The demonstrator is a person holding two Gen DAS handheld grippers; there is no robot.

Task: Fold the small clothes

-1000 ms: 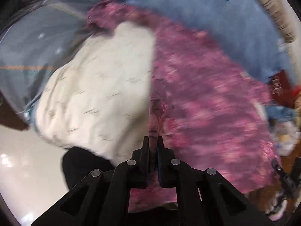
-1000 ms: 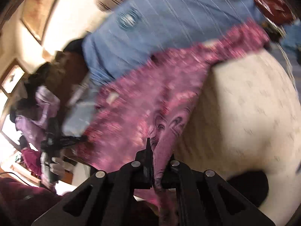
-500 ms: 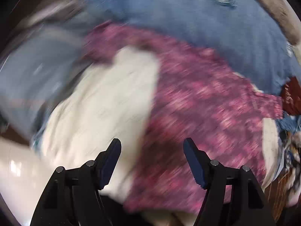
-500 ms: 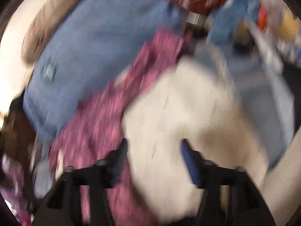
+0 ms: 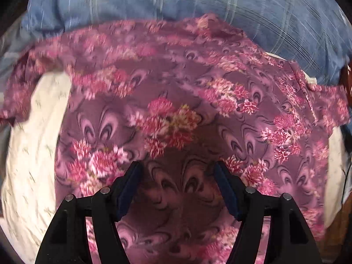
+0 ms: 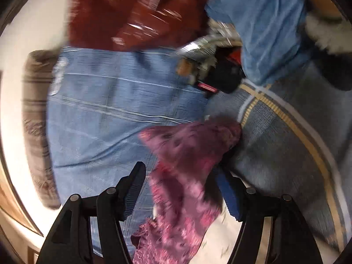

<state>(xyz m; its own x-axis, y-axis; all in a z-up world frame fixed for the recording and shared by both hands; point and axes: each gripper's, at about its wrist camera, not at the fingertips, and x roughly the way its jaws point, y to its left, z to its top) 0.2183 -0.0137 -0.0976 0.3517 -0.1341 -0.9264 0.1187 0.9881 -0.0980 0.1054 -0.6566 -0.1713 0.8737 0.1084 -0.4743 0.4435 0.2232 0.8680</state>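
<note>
A purple garment with pink flowers (image 5: pixel 176 101) lies spread over a cream pillow (image 5: pixel 33 154). My left gripper (image 5: pixel 178 171) is open just above the garment's near part, holding nothing. In the right wrist view one corner of the same garment (image 6: pixel 189 154) lies bunched between the fingers of my right gripper (image 6: pixel 182 176), which is open and not closed on it.
A blue striped bedcover (image 5: pixel 176 0) lies behind the garment and shows in the right wrist view (image 6: pixel 110 110) too. A dark red cloth (image 6: pixel 132 11), a grey blanket with a yellow stripe (image 6: pixel 286 132) and a black object (image 6: pixel 222 74) lie beyond.
Both grippers were shut on the purple garment a second ago and have opened. The garment now lies flat on the pillow. The right gripper has swung toward the garment's corner.
</note>
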